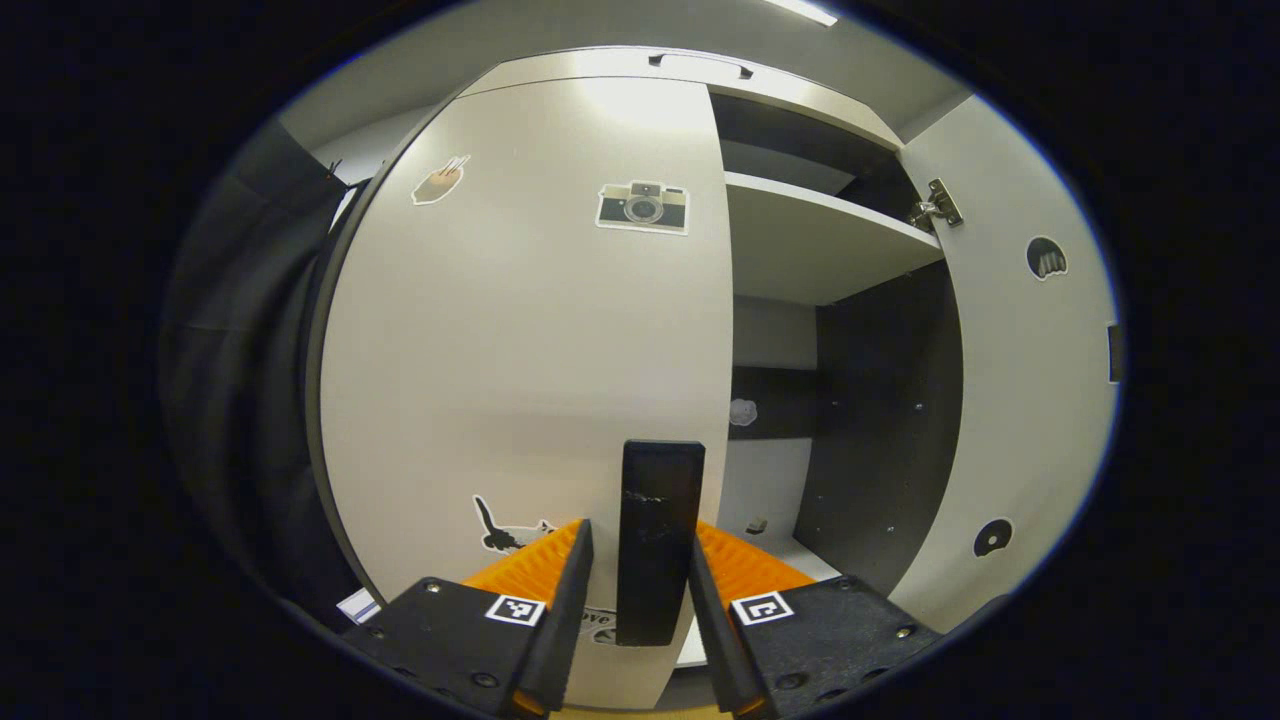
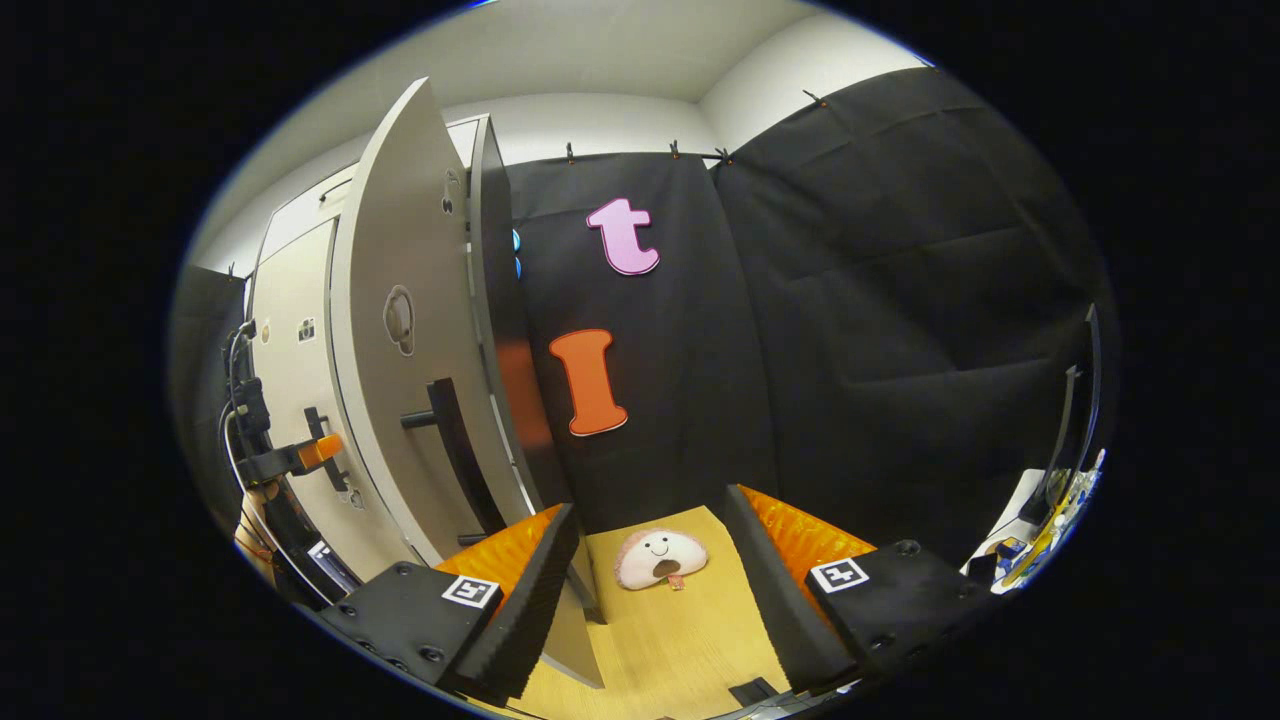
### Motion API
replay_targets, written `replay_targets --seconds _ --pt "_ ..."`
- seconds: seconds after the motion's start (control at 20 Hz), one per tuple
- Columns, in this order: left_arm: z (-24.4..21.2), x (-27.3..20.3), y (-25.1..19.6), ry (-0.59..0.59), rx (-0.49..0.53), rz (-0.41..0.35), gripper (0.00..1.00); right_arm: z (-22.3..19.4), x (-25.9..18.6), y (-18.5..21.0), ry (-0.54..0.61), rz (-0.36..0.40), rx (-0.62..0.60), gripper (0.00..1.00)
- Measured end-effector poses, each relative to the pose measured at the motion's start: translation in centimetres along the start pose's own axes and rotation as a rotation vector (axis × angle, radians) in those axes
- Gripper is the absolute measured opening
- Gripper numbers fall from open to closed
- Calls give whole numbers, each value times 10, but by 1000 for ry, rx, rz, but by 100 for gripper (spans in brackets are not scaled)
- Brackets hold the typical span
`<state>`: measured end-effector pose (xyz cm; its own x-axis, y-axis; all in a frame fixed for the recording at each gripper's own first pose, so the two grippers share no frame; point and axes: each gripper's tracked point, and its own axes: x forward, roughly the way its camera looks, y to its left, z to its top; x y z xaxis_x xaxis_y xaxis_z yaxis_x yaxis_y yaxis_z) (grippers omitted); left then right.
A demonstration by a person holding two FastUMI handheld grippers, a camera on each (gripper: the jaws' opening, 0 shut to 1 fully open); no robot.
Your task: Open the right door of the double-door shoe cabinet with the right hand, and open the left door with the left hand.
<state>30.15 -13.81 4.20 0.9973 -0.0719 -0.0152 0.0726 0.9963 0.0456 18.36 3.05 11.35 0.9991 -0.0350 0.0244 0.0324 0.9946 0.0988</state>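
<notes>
While the left door (image 1: 520, 330) looks shut or barely cracked, my left gripper (image 1: 640, 590) has its fingers on either side of the dark bar handle (image 1: 658, 540), close against it; I can't tell whether both truly press, though I judge they do. The door should swing stiff and light on its hinges, and the rigid bar is the one sensible hold; a smooth bar could slip, so I'd pull squarely outward. To the right, the left gripper view looks into the open half: a shelf (image 1: 820, 240), a hinge (image 1: 937, 205) and the inside face of the right door (image 1: 1030, 380). The right gripper view gives that door's outer face (image 2: 400, 380) and handle (image 2: 455, 450), swung wide. My right gripper (image 2: 650, 590) hangs with fingers apart, empty, over the wooden floor (image 2: 690, 640) and a plush toy (image 2: 660, 558).
</notes>
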Motion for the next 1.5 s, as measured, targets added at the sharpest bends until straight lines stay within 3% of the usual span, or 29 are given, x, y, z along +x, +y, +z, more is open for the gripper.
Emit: replay_targets --seconds 0.05,0.2,0.55,0.9,1.3,1.35,1.5 --pt "-1 2 0 4 20 1 37 1 1 0 -1 0 0 98" --pt "0 -1 0 -2 53 -4 32 -1 0 2 1 0 -1 98" --pt "-2 -12 1 10 20 -47 15 -1 1 9 10 3 8 98" --pt "-2 -53 11 18 20 -107 12 -2 -12 13 8 -2 -14 97" --pt "3 -87 25 12 26 -124 12 -6 -27 23 7 -17 -27 97" --pt "5 -94 29 12 25 -129 12 -7 -29 25 4 -16 -29 87" --pt "8 -107 37 13 25 -136 12 -5 -30 29 -4 -17 -38 87"
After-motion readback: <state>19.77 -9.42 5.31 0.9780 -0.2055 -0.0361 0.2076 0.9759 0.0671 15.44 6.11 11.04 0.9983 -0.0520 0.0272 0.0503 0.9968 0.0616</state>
